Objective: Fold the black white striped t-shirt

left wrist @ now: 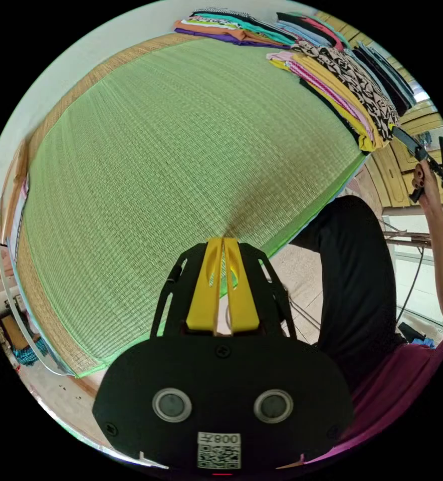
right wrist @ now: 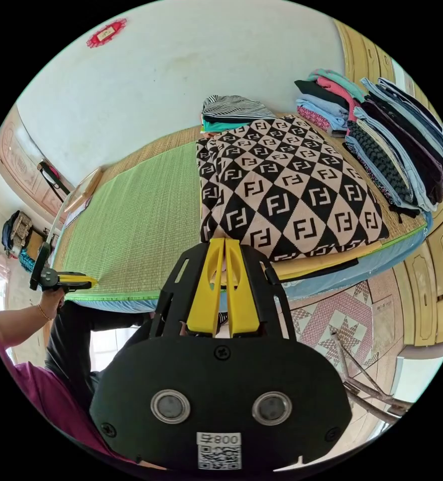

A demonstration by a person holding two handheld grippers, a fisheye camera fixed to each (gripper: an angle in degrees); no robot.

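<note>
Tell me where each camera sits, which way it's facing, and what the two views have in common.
Left gripper view: rides the left hand-held gripper, jaws together, facing the green mat; a dark-trousered leg and the right hand-held gripper show.
Right gripper view: rides the right hand-held gripper, jaws together, facing the checkered garment; forearm and left hand-held gripper show.
Shared: mat, checkered garment, folded stacks.

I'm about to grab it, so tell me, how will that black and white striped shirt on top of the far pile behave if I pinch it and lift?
The striped shirt looks like thin folded cloth, so it would probably go floppy, unfold and drape. It likely weighs little. It sits atop a teal garment, which a sideways drag might shift.
</note>
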